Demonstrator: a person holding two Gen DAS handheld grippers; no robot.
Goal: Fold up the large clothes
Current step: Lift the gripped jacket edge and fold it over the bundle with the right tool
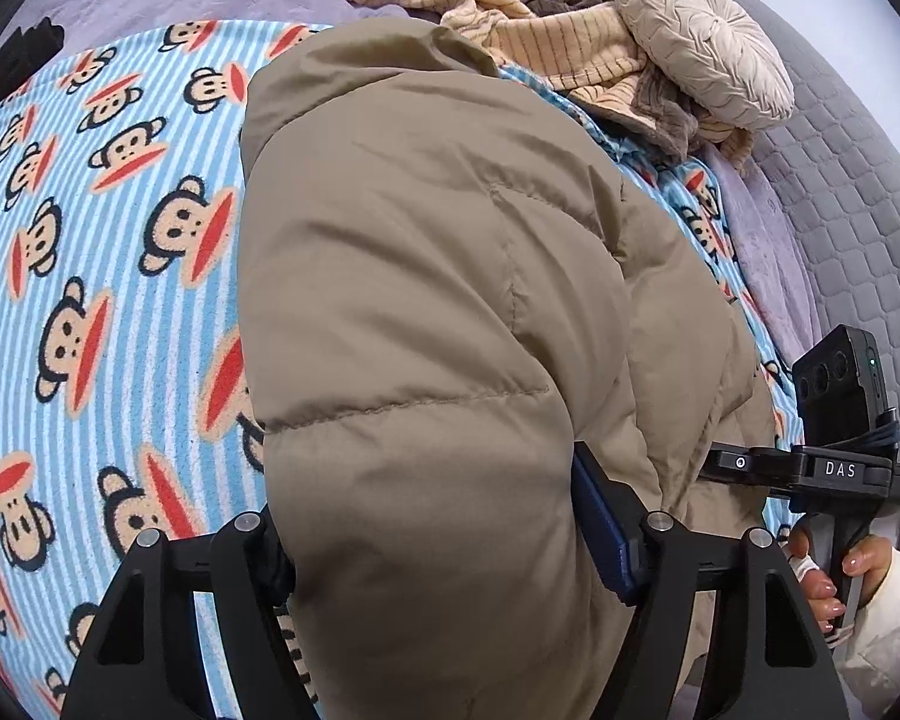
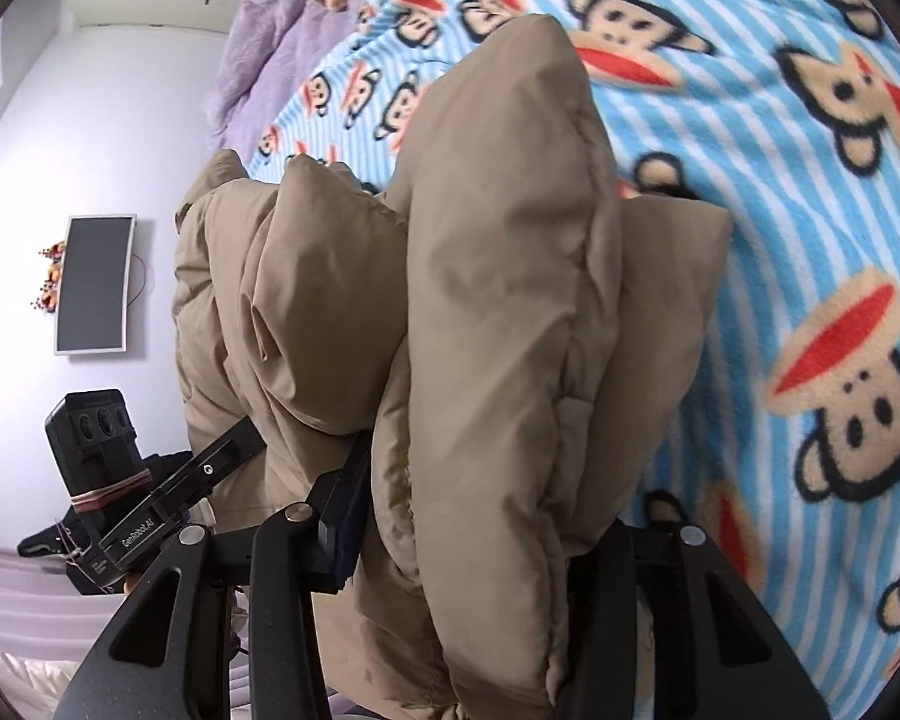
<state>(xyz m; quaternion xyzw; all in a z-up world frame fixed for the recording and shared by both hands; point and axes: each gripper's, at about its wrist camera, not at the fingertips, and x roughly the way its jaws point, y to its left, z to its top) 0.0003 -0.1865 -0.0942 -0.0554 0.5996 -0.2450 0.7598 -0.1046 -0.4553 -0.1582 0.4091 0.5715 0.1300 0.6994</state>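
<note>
Left gripper (image 1: 438,546), right gripper (image 2: 480,540): clamping jacket (image 1: 426,276) | lengthwise away, on blanket (image 1: 120,240)

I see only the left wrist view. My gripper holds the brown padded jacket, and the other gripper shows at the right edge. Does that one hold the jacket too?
Observer: Yes. In the right wrist view the right gripper is shut on a thick fold of the brown padded jacket.
Operator: Is the jacket flat on that side?
Observer: No. It stands bunched in several puffy folds, over the monkey-print blanket.
Operator: What is behind my left gripper from there?
Observer: The left gripper reaches into the jacket from the left, and behind it is a white wall with a dark screen.
</note>
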